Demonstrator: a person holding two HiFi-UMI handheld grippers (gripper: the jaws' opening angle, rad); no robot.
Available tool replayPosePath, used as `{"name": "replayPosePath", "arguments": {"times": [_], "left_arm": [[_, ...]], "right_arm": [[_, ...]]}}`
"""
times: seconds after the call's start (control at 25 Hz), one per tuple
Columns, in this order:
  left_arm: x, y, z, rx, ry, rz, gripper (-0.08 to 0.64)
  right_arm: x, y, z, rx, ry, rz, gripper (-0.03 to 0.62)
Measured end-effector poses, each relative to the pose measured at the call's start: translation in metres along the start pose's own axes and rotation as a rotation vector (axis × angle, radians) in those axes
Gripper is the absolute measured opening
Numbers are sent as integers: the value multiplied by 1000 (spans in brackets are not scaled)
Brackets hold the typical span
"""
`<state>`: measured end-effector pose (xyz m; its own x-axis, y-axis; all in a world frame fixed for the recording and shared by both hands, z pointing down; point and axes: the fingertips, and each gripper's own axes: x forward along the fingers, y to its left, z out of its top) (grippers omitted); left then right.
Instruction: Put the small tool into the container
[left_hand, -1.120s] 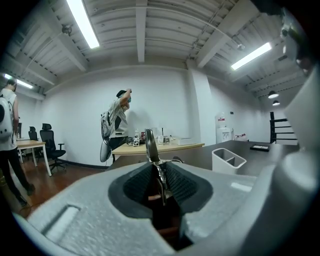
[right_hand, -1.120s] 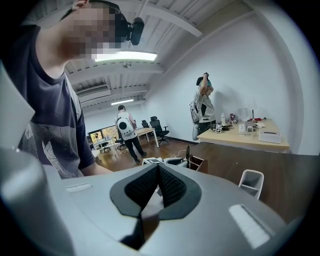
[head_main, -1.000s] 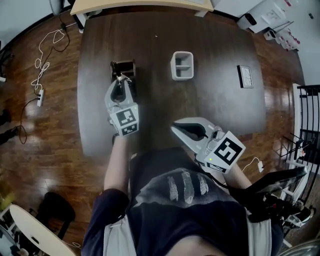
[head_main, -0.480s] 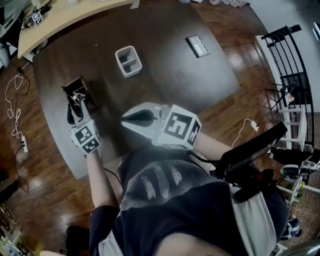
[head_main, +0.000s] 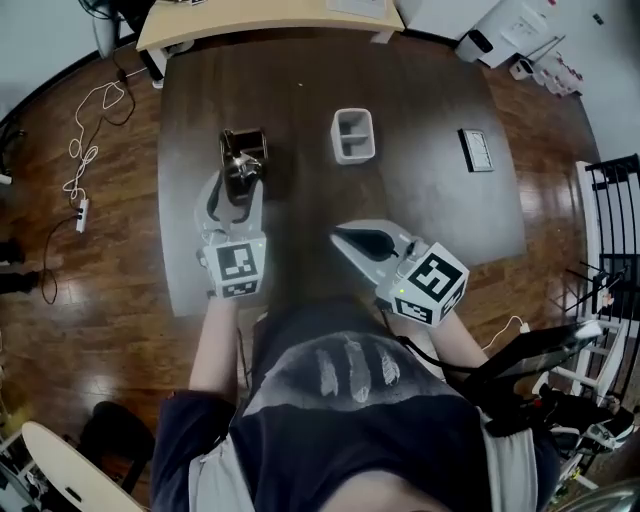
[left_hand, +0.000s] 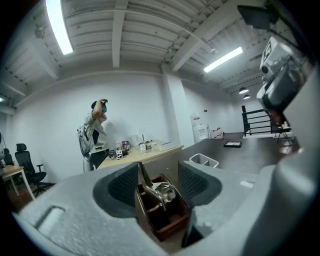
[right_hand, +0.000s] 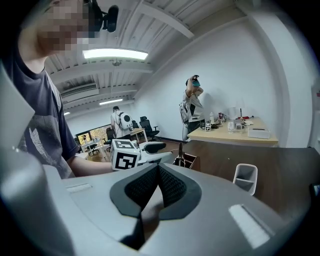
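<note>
A small metal tool (head_main: 240, 160) lies in the dark brown wooden container (head_main: 243, 148) on the dark table (head_main: 300, 90). My left gripper (head_main: 236, 190) hovers just short of the container. Its jaws have just been opening and now stand wide, with nothing pressed between the pads. In the left gripper view the container (left_hand: 167, 217) and the tool (left_hand: 162, 192) show past my left gripper (left_hand: 157, 182). My right gripper (head_main: 337, 238) is shut and empty near the table's front edge; its pads (right_hand: 167, 185) meet.
A white two-compartment holder (head_main: 353, 135) stands right of the brown container, and a flat black device (head_main: 474, 150) lies further right. A light wooden desk (head_main: 260, 12) adjoins the far edge. A person (left_hand: 95, 132) stands in the background.
The left gripper's jaws have opened and the gripper has lifted back from the container, leaving the tool inside. The right gripper has stayed shut near the front edge.
</note>
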<state>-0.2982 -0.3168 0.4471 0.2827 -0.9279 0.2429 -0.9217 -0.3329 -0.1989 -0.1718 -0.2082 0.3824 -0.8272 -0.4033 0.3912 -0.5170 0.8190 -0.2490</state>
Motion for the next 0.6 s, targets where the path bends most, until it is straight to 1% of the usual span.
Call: {"name": "replayPosePath", "arguments": {"times": [0.08,0.2,0.24,0.32,0.36,0.4,0.48,0.6], "left_arm": [[-7,-2,13,5,-34,-43,245],[-16,-15,36,13,-116,-151,242],[-18,-21,43,19,-143,-187,226],[-21,-33,51,25,-176,-266,146],[-22,-41,54,24,-183,-310,36],[-22,-50,55,20,-184,-358,0],[-21,-78,58,11,-172,-464,0],[-23,-130,66,3,-126,-658,0]], "right_arm": [[6,2,2,-5,3,-11,0],[10,6,5,1,-11,-44,0],[10,7,5,4,-19,-60,0],[10,8,5,18,-34,-98,0],[8,7,3,32,-42,-119,0],[5,5,-1,50,-51,-140,0],[-9,1,-10,93,-71,-185,0],[-46,-2,-20,157,-110,-286,0]]}}
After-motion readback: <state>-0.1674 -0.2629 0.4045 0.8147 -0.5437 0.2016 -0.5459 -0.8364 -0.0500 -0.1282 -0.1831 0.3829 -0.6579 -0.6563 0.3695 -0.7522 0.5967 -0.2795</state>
